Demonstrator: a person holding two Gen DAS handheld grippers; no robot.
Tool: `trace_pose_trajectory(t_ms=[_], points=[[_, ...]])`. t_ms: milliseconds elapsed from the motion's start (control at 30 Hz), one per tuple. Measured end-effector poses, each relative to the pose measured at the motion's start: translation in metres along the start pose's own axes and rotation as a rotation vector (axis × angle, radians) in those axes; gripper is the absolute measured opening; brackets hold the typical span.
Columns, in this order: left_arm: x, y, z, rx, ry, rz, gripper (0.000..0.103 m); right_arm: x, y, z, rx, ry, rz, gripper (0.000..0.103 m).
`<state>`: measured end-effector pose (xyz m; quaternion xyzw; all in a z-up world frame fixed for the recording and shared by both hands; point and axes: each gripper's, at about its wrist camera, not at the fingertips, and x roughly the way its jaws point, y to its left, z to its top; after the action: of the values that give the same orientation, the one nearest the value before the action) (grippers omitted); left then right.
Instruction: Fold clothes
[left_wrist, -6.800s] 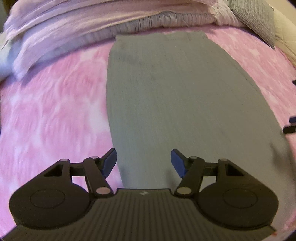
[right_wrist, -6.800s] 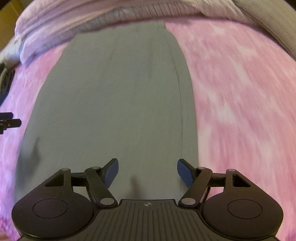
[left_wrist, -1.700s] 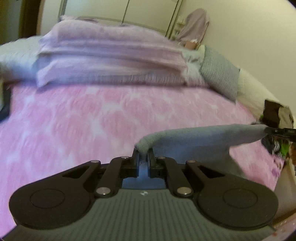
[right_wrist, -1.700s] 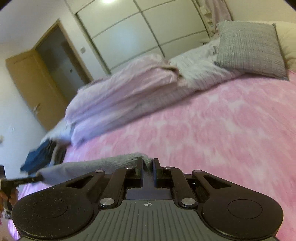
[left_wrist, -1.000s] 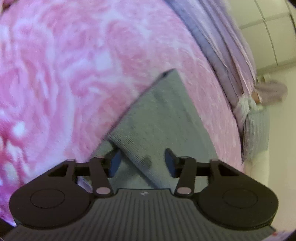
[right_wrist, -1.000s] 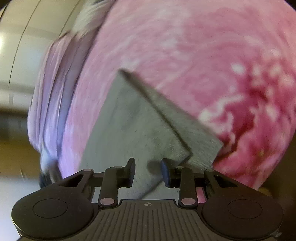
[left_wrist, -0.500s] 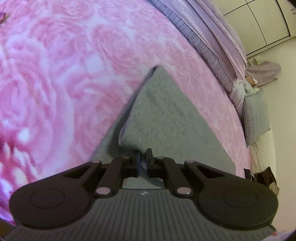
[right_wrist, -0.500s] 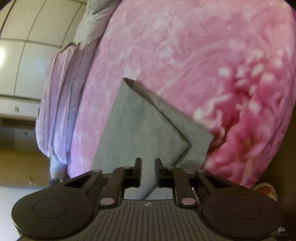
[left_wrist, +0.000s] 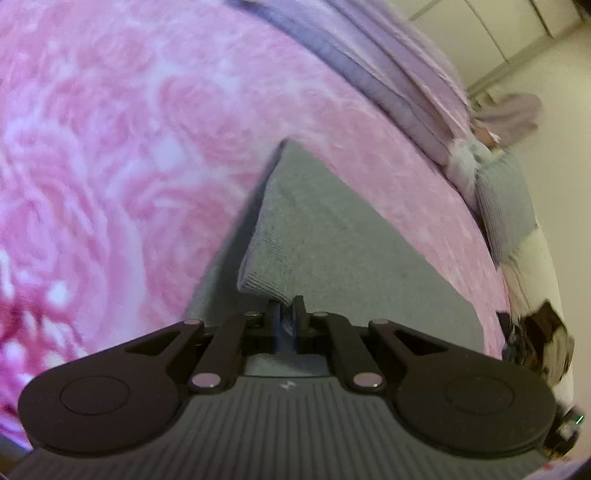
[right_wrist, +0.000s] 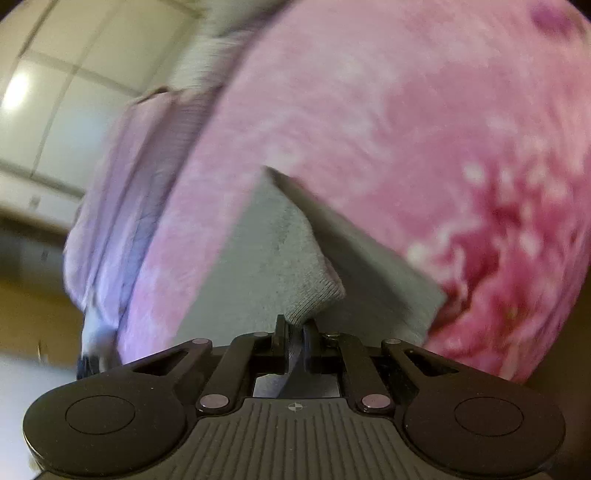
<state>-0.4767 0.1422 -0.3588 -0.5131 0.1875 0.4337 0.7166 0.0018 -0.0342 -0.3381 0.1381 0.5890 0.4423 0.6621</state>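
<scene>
A grey knit garment (left_wrist: 332, 236) lies folded over itself on the pink flowered bedspread (left_wrist: 110, 147). My left gripper (left_wrist: 286, 312) is shut on the near left corner of its upper layer, which lifts off the layer beneath. In the right wrist view the same grey garment (right_wrist: 266, 258) shows its other near corner, raised and pinched in my right gripper (right_wrist: 295, 326), which is shut on it. The lower layer sticks out to the right, near the bed's edge.
Folded lilac bedding (left_wrist: 388, 74) is stacked along the far side of the bed, with a grey pillow (left_wrist: 506, 210) beside it. Dark clothes (left_wrist: 539, 343) lie at the right edge. Wardrobe doors (right_wrist: 74, 92) and a wooden door stand beyond.
A second ago both grippers were open over the folded garment's near corners. They have since shut on those corners and lifted the upper layer a little.
</scene>
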Motion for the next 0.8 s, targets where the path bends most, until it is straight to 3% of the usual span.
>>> trace_pose_trajectory(t_ms=[100, 267, 400, 467, 500, 567, 600, 633, 700, 800], points=[[-0.004, 0.003, -0.016, 0.019, 0.032, 0.025, 0.003, -0.010, 0.000, -0.003, -0.038, 0.018, -0.024, 0.003], [0.009, 0.007, -0.036, 0.041, 0.044, 0.094, 0.004, 0.003, -0.025, -0.020, -0.059, 0.075, -0.135, 0.003], [0.002, -0.004, -0.037, 0.150, 0.061, 0.106, 0.004, 0.002, -0.025, -0.023, -0.082, 0.074, -0.153, 0.004], [0.003, -0.004, -0.038, 0.192, 0.108, 0.149, 0.002, 0.001, -0.018, -0.020, -0.115, 0.084, -0.168, 0.005], [0.006, -0.003, -0.039, 0.226, 0.158, 0.205, 0.002, 0.003, -0.013, -0.019, -0.158, 0.104, -0.199, 0.008], [-0.005, -0.004, -0.036, 0.259, 0.192, 0.235, 0.002, 0.006, 0.004, -0.016, -0.254, 0.175, -0.351, 0.026], [-0.014, -0.009, -0.030, 0.274, 0.197, 0.263, 0.003, 0.002, 0.013, -0.015, -0.313, 0.178, -0.429, 0.026], [-0.028, -0.015, -0.022, 0.294, 0.175, 0.287, 0.002, -0.008, 0.024, -0.017, -0.395, 0.131, -0.499, 0.026], [-0.047, -0.033, -0.002, 0.337, 0.108, 0.290, 0.003, -0.024, 0.044, -0.015, -0.501, 0.025, -0.530, 0.028], [-0.025, -0.074, 0.031, 0.479, 0.027, 0.262, 0.005, -0.014, 0.081, -0.011, -0.616, -0.045, -0.384, 0.030]])
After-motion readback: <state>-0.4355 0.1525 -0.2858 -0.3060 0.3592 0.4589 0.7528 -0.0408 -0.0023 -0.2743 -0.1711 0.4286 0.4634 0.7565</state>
